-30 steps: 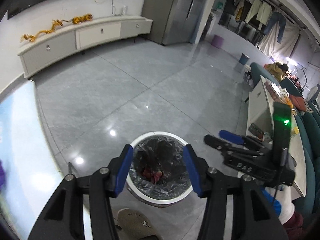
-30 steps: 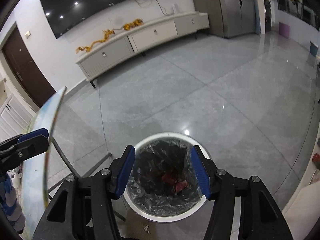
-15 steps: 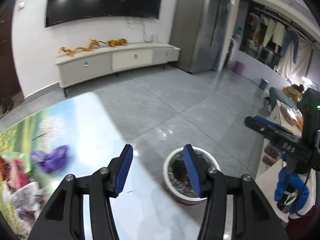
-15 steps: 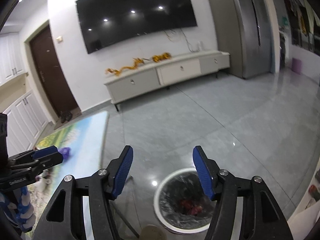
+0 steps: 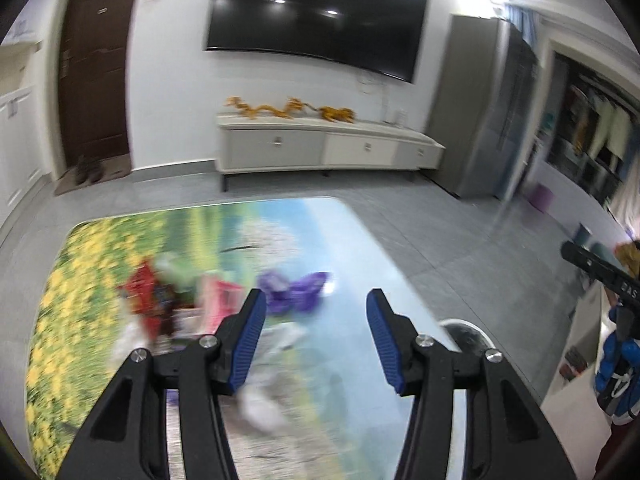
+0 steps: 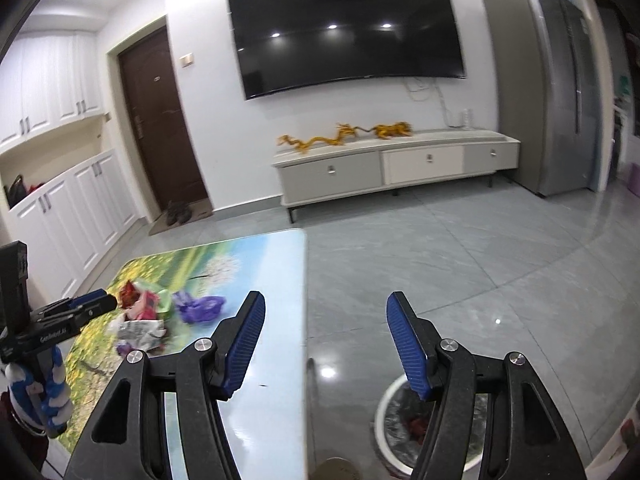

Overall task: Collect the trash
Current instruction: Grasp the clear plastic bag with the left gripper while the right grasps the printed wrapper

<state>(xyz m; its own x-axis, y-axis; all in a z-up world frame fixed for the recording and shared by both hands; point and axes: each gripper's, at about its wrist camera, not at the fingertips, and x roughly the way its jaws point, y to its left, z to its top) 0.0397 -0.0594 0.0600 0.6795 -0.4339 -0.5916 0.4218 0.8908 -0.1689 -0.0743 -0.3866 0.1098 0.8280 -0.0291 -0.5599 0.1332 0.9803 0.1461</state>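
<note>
With both tongs parted and empty, the left gripper (image 5: 314, 312) faces the wrappers (image 5: 176, 304) heaped on the printed table (image 5: 344, 240), while the right gripper (image 6: 324, 316) straddles its edge above the lined bin (image 6: 386, 428), placed beside it for short drops.

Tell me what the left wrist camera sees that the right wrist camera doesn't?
Only the left wrist view shows hanging clothes in the room at far right, and the right gripper poking in from the right edge.

Only the right wrist view shows the white cupboards beside the door, the red trash inside the bin, and the left gripper at the left edge.

Both show the flower-print table, the purple wrapper and other trash on it, the white bin, the TV and the long cabinet.
</note>
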